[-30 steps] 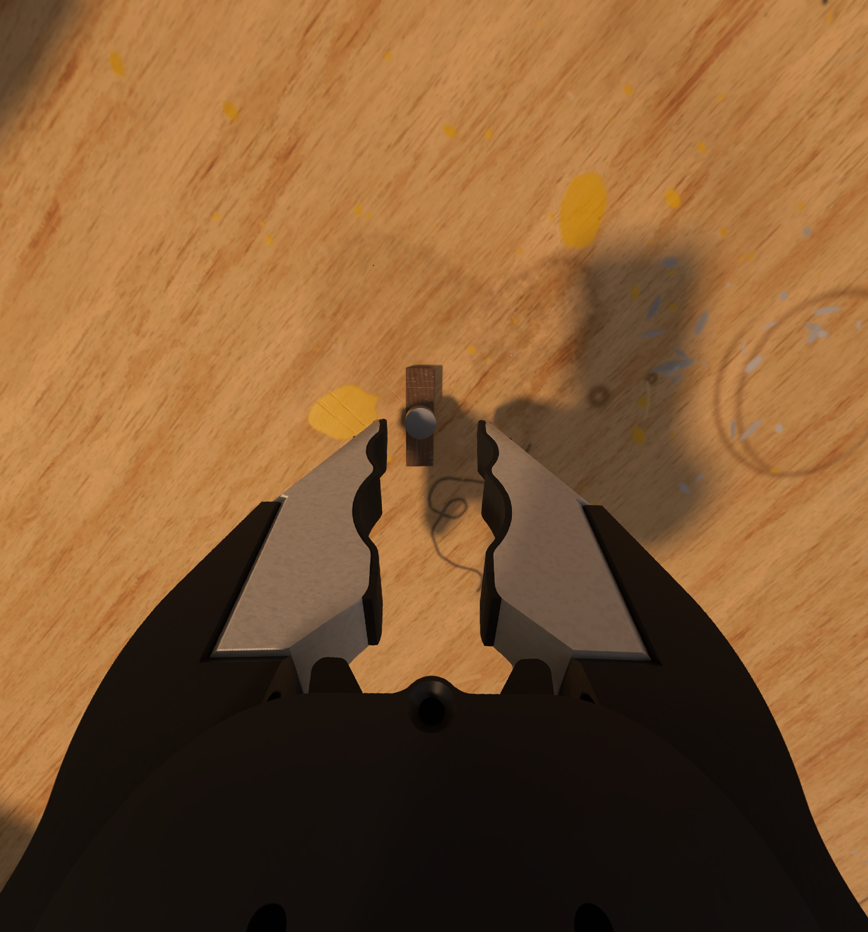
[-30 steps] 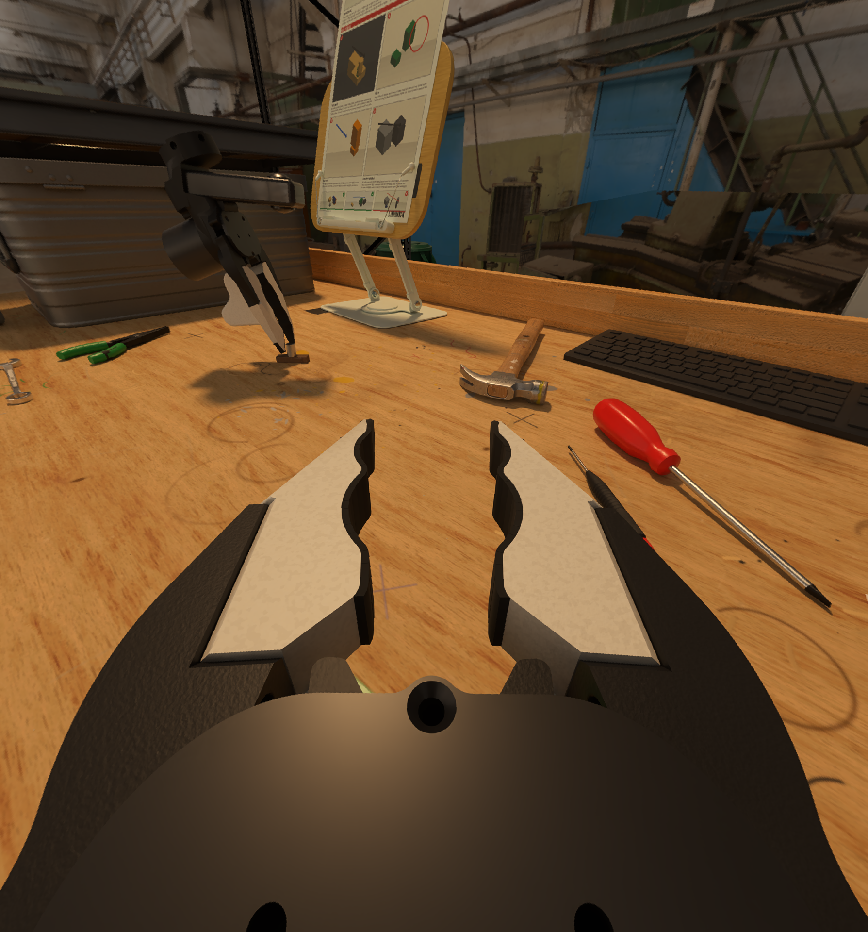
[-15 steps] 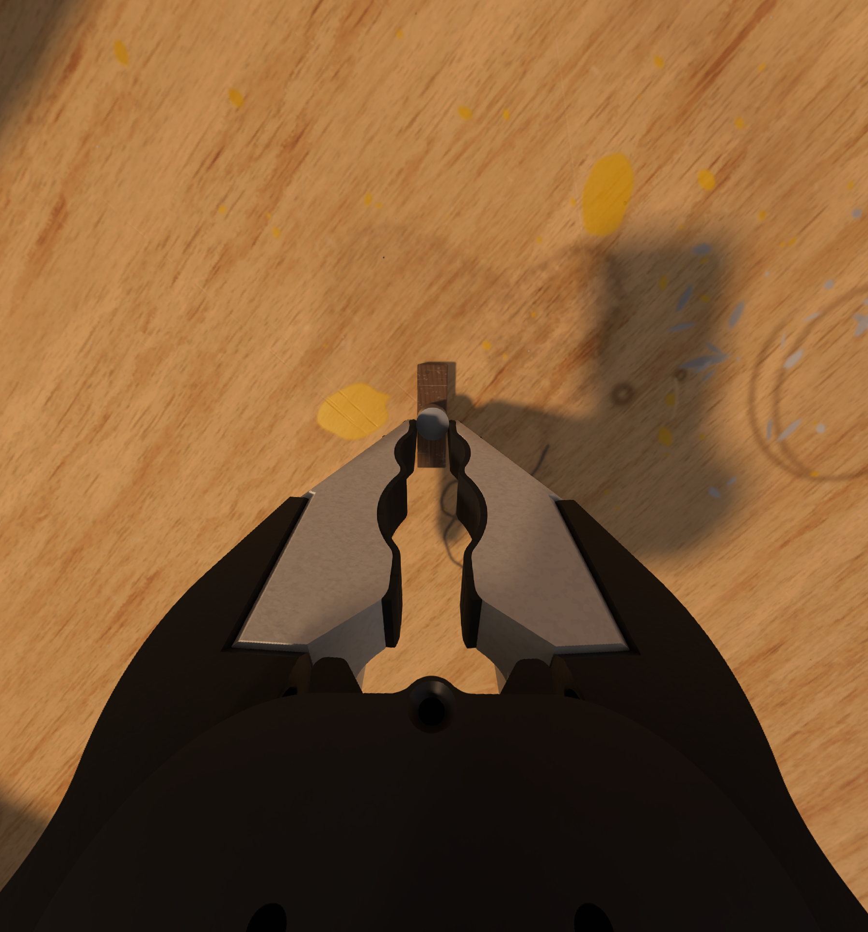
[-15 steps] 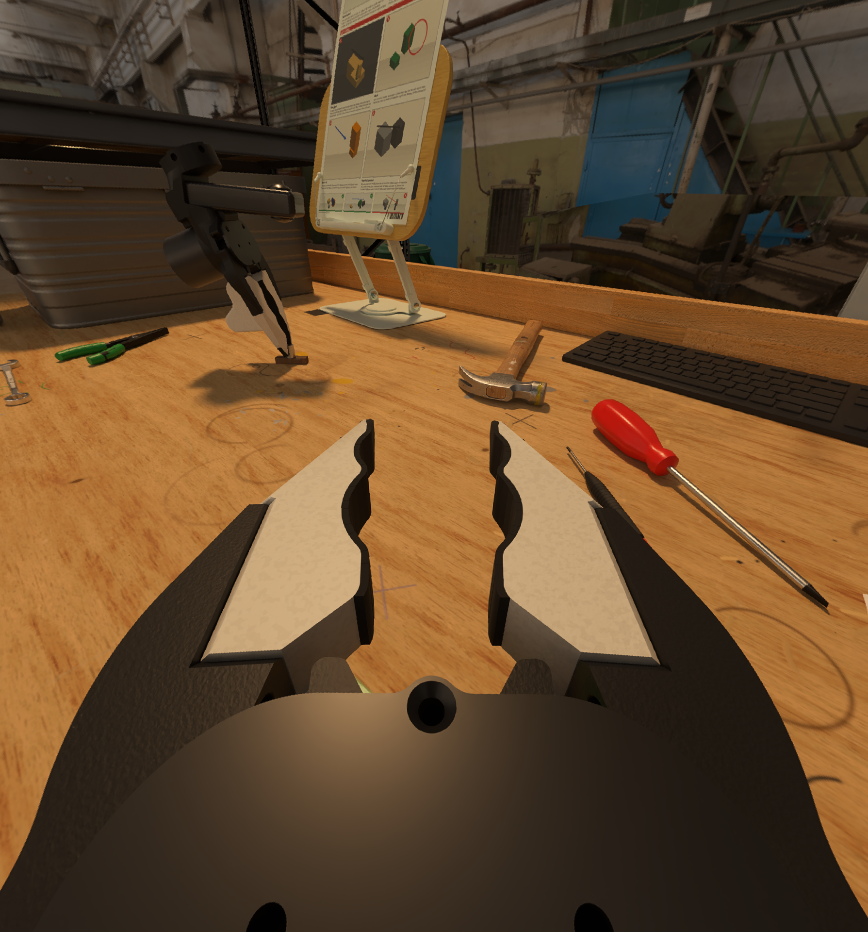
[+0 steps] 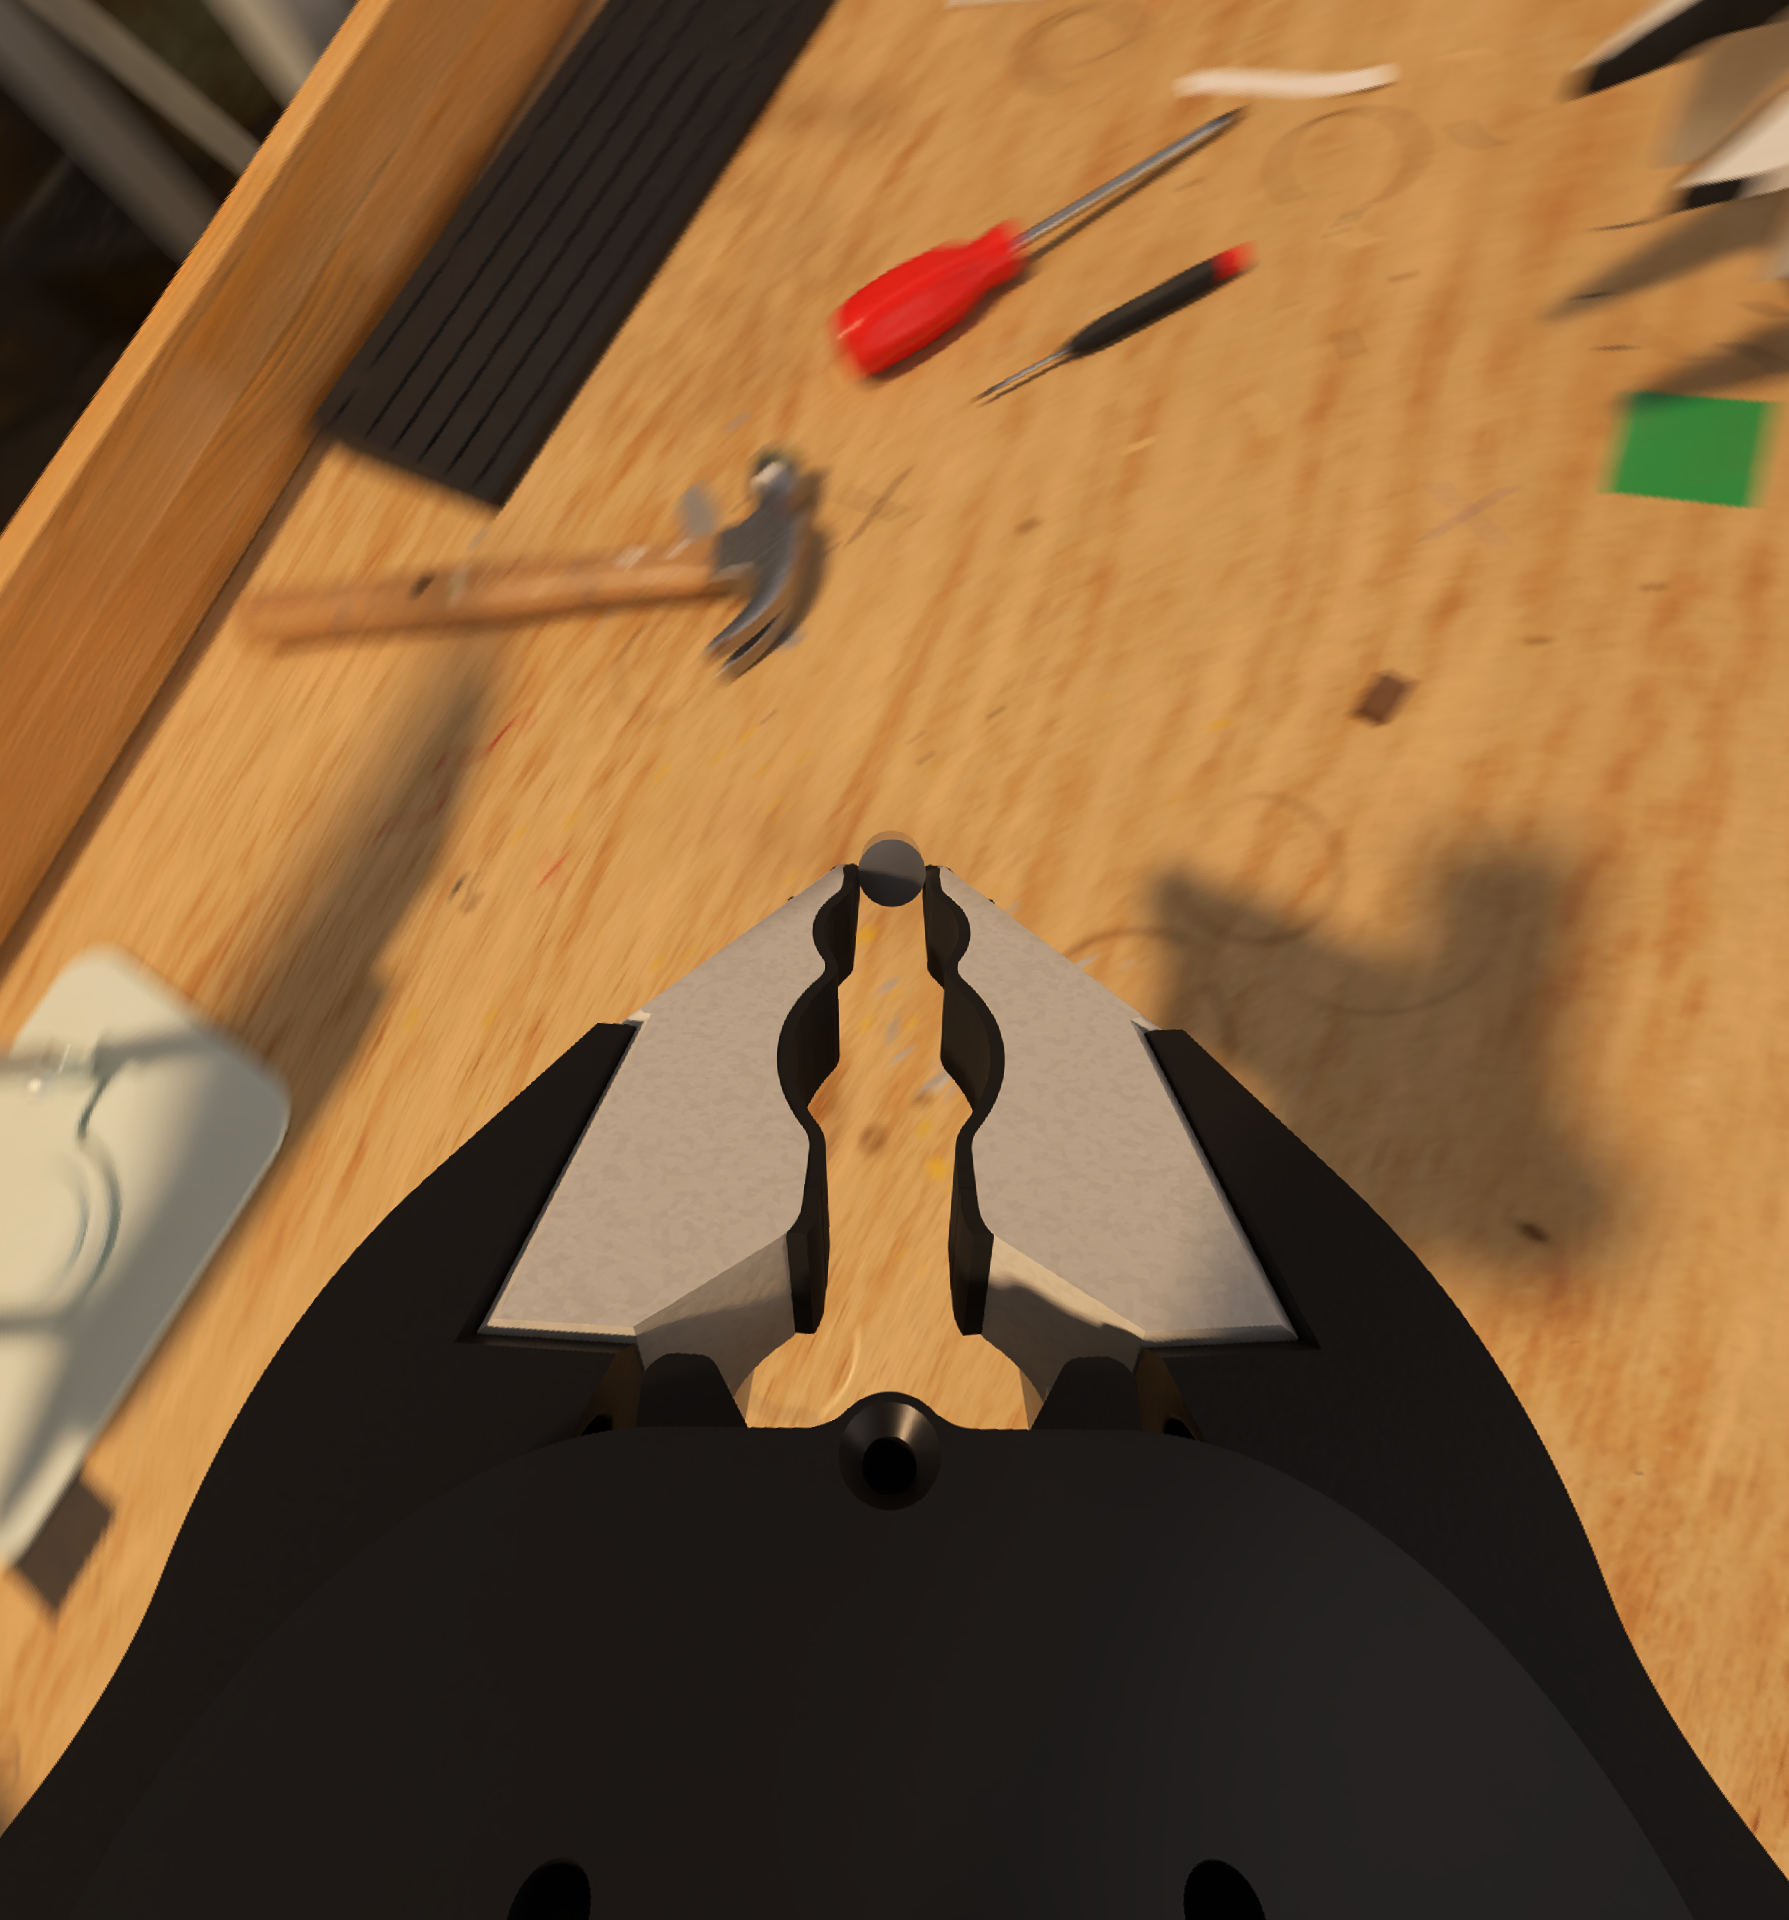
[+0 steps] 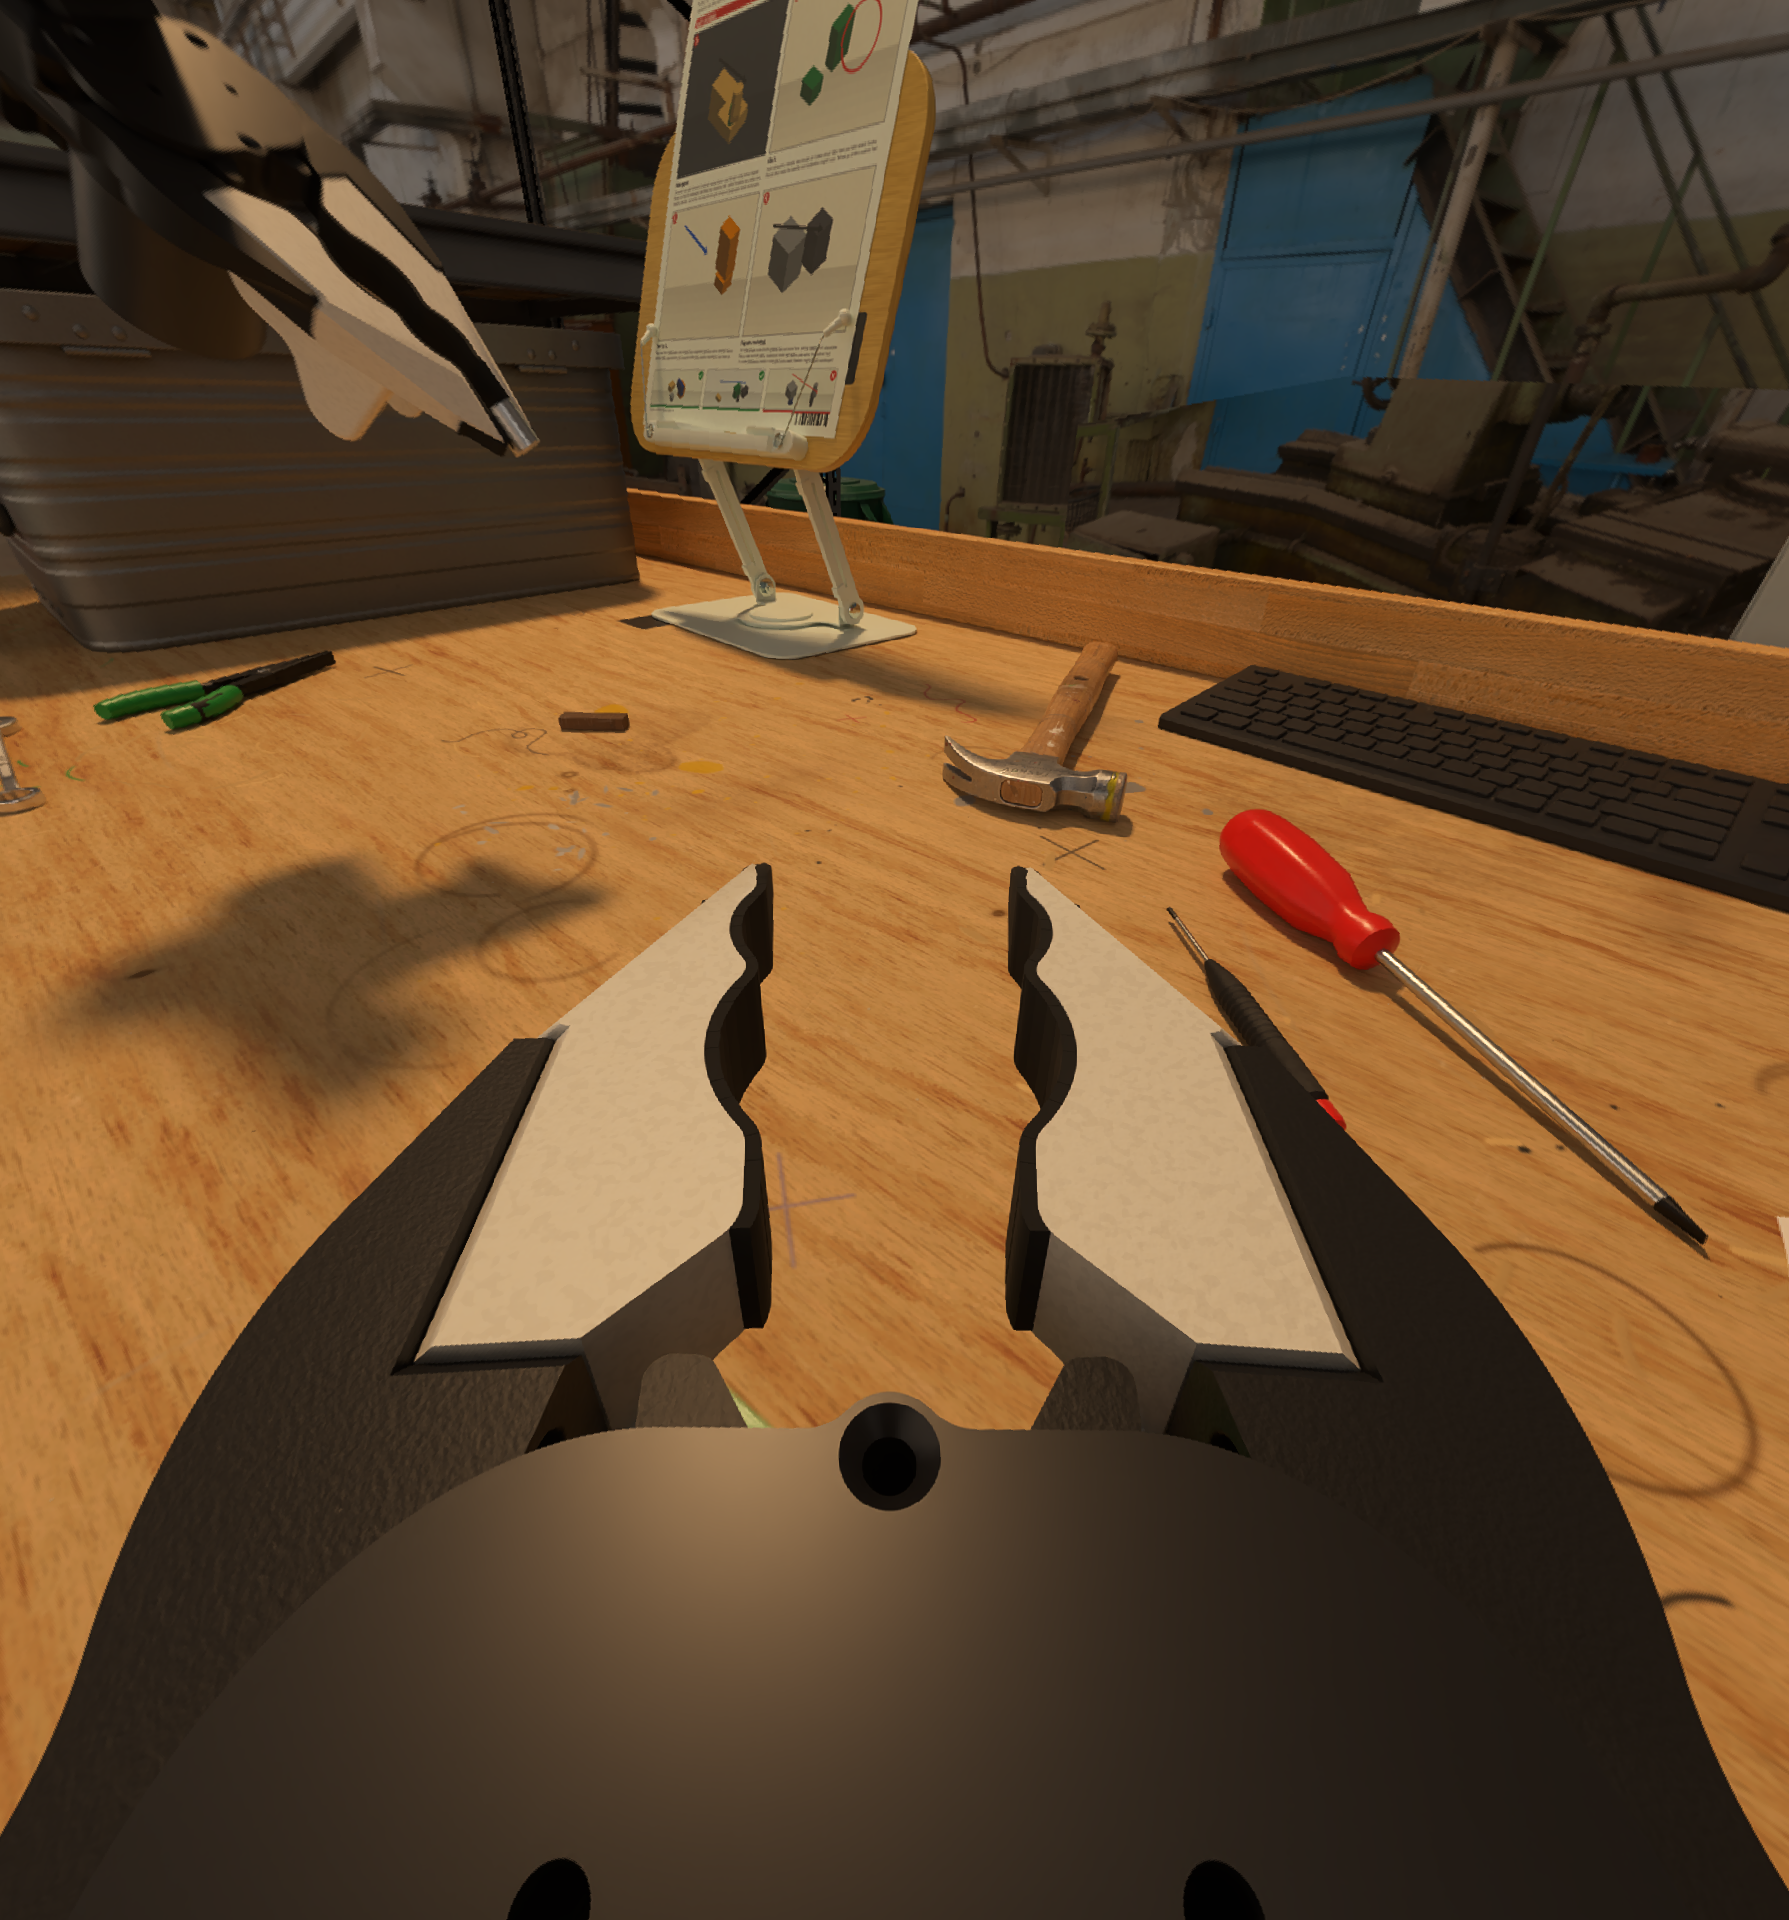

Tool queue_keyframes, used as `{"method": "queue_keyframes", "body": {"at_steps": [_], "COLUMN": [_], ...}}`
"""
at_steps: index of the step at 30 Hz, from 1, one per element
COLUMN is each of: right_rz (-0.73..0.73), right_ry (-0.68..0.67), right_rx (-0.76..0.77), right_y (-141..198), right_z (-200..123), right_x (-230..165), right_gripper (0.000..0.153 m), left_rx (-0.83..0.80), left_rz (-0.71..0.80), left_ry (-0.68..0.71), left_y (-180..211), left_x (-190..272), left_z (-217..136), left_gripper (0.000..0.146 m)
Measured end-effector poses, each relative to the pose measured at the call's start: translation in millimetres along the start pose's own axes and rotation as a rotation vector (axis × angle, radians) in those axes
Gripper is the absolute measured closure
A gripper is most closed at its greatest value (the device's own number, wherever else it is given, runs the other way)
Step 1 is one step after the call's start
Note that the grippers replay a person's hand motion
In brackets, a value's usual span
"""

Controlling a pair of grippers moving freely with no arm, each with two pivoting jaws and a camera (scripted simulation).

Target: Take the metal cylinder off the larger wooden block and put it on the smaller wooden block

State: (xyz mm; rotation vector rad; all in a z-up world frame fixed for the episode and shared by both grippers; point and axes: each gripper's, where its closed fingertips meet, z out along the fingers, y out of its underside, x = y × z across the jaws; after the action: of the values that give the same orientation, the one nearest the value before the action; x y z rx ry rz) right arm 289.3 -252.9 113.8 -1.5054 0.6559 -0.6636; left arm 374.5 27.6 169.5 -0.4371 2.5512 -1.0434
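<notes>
Two grippers over the bench: left gripper [image 5: 890, 883] clamping metal cylinder [image 5: 890, 871], right gripper [image 6: 888, 883] jaws apart, empty.

Worn matt wooden bench [image 6: 246, 1091], smooth brushed metal cylinder [image 5: 890, 871] (dull grey), glossy red plastic screwdriver handle [image 6: 1295, 883].

Workbench [image 6: 869, 1039]: hammer [image 6: 1035, 769], keyboard [image 6: 1513, 764], screwdriver [image 6: 1316, 894]

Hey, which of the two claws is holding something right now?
The left claw: its tips pinch the metal cylinder, raised above the bench. The right claw is open, with nothing between its tips.
</notes>
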Motion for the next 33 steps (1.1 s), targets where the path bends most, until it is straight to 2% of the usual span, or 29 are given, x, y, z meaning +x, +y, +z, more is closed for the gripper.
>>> {"method": "queue_keyframes", "body": {"at_steps": [5, 8, 11, 15, 19, 33], "right_rz": [-0.011, -0.016, -0.018, -0.016, -0.011, -0.012], "right_ry": [-0.002, -0.002, -0.002, -0.001, -0.002, -0.002], "right_rx": [-0.008, -0.007, 0.0, 0.012, 0.018, 0.021], "right_y": [1, 1, 0, -1, -1, -2], "right_z": [1, 1, 0, -1, -1, -1], "right_x": [-1, -2, -2, -2, -1, -1], "right_gripper": [0.108, 0.108, 0.108, 0.108, 0.108, 0.108], "left_rx": [0.034, 0.004, -0.083, -0.207, -0.29, -0.392], "left_rz": [0.211, 0.273, 0.302, 0.345, 0.405, 0.465], "left_ry": [0.212, 0.351, 0.416, 0.451, 0.459, 0.467], "left_y": [-42, -46, -38, -20, -7, 10], "left_x": [90, 132, 154, 170, 178, 184], "left_z": [42, 75, 108, 140, 155, 166], "left_gripper": [0.134, 0.134, 0.134, 0.134, 0.134, 0.134]}}
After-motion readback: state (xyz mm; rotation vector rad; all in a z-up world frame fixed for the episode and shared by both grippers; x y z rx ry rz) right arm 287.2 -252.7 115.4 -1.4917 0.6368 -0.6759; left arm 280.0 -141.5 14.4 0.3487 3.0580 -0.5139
